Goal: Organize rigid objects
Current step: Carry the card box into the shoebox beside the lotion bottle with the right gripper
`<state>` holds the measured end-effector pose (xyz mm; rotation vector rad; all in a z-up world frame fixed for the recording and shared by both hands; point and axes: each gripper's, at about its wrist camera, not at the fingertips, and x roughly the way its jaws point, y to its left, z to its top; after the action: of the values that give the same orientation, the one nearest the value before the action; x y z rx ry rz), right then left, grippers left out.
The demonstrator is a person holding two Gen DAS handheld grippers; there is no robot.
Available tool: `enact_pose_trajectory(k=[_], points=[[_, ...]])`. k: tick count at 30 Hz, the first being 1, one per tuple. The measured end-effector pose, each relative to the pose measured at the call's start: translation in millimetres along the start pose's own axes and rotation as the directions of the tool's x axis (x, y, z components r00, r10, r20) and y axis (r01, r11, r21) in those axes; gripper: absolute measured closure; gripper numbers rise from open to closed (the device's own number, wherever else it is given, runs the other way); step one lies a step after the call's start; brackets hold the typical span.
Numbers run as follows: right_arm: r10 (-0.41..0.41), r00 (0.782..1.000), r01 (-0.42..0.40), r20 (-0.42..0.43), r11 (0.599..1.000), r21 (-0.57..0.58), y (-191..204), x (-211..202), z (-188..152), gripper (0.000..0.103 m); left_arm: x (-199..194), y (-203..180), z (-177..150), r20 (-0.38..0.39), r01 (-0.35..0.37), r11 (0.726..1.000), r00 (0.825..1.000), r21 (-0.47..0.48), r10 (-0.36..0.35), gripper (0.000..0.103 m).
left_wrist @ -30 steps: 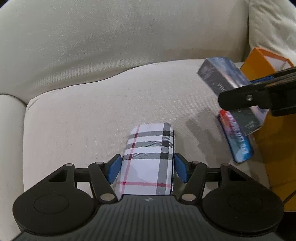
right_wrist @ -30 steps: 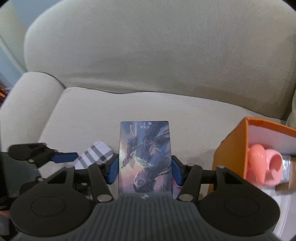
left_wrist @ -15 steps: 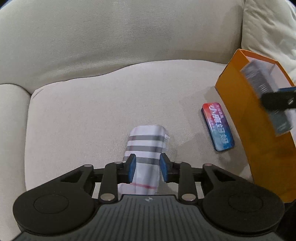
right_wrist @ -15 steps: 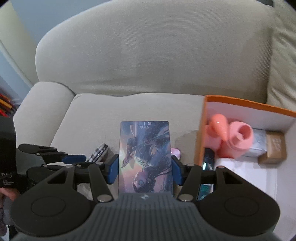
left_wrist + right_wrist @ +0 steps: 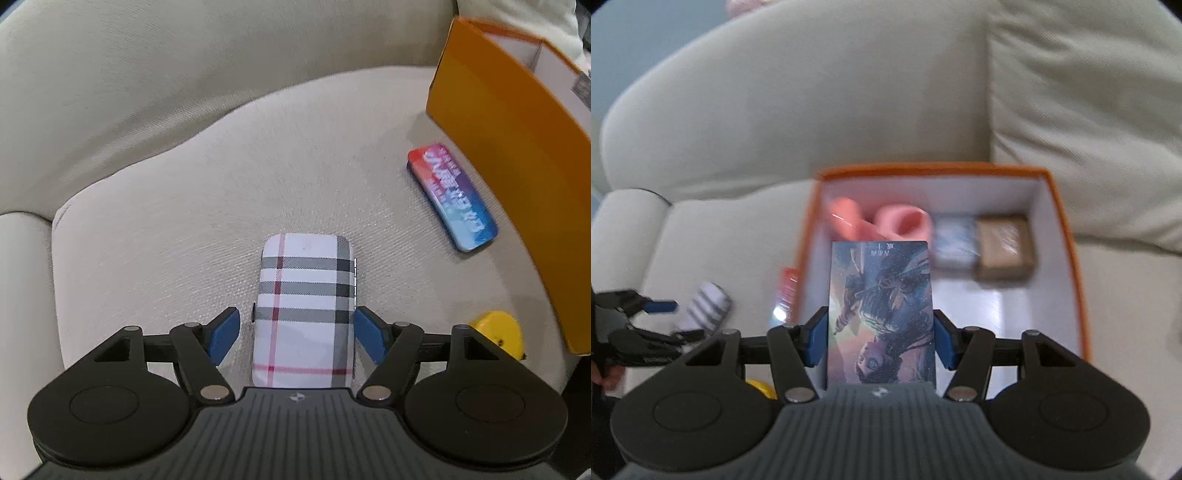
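Observation:
A plaid-patterned case (image 5: 304, 295) lies flat on the sofa seat between the fingers of my left gripper (image 5: 297, 332). Its jaws are opening, and a gap shows beside the left pad (image 5: 225, 332). My right gripper (image 5: 881, 341) is shut on a blue illustrated card box (image 5: 882, 306), which it holds upright above the open orange box (image 5: 931, 170). In the right wrist view the plaid case (image 5: 705, 306) appears blurred at the left.
A colourful flat tin (image 5: 452, 197) lies beside the orange box (image 5: 517, 147). A small yellow object (image 5: 498, 332) sits near the seat's front. Inside the box are pink items (image 5: 901, 221), a silvery pack (image 5: 955, 240) and a brown packet (image 5: 1004, 247). The sofa back and a cushion surround it.
The left jaws narrowed around the plaid case, then spread wide again; the case now lies flat. The right gripper carried the card box rightward from the seat to above the orange box.

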<state>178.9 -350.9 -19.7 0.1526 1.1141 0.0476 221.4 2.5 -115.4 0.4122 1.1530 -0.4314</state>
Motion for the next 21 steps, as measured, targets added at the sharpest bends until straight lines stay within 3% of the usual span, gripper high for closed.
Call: enact_pose_trajectory(k=[4, 8, 21], points=[[-0.051, 0.997, 0.050, -0.058, 0.999, -0.015, -20.4, 23.6, -9.9, 0.044, 7.8, -4.8, 4.4, -0.015, -0.009, 1.000, 1.000, 0.026, 0.009, 0.019], [-0.051, 0.993, 0.050, -0.106, 0.999, -0.017, -29.7, 53.1, -11.8, 0.044, 13.0, -6.1, 6.5, -0.032, -0.010, 1.000, 0.999, 0.025, 0.010, 0.025], [-0.089, 0.987, 0.085, -0.134, 0.996, -0.031, -37.2, 114.0, 2.3, 0.044, 13.1, -1.3, 15.8, -0.057, -0.020, 0.999, 0.998, -0.046, 0.017, 0.026]])
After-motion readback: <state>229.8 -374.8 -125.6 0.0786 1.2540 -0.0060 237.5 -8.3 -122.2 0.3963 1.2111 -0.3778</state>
